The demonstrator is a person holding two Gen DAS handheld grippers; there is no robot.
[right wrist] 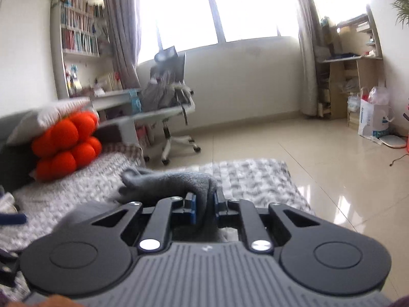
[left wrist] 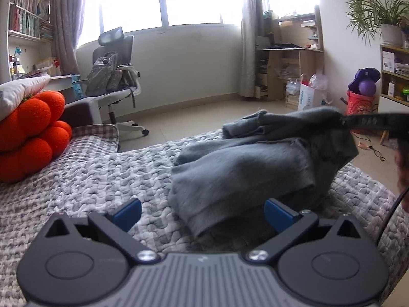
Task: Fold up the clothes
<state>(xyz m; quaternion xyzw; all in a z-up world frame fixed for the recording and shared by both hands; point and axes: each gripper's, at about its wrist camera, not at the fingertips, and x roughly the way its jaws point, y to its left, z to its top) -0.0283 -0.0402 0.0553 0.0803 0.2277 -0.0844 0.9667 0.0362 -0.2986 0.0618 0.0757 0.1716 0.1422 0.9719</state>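
A grey garment (left wrist: 245, 168) lies bunched on the quilted grey-and-white bed cover (left wrist: 97, 179). In the left wrist view my left gripper (left wrist: 202, 212) is open, its blue pads (left wrist: 127, 213) wide apart above the near hem of the garment, gripping nothing. My right gripper (right wrist: 205, 206) is shut on a fold of the grey garment (right wrist: 168, 181), the cloth pinched between its blue pads (right wrist: 191, 208) and lifted off the bed. In the left wrist view a dark bar, the right gripper's finger (left wrist: 370, 122), comes in from the right at the raised corner of the garment.
An orange lobed cushion (left wrist: 28, 138) with a white pillow (left wrist: 23, 92) on it sits at the left of the bed. Beyond the bed edge stand an office chair (left wrist: 115, 76), tiled floor (right wrist: 306, 158), shelves, a shopping bag (left wrist: 311, 94) and a red bucket (left wrist: 360, 102).
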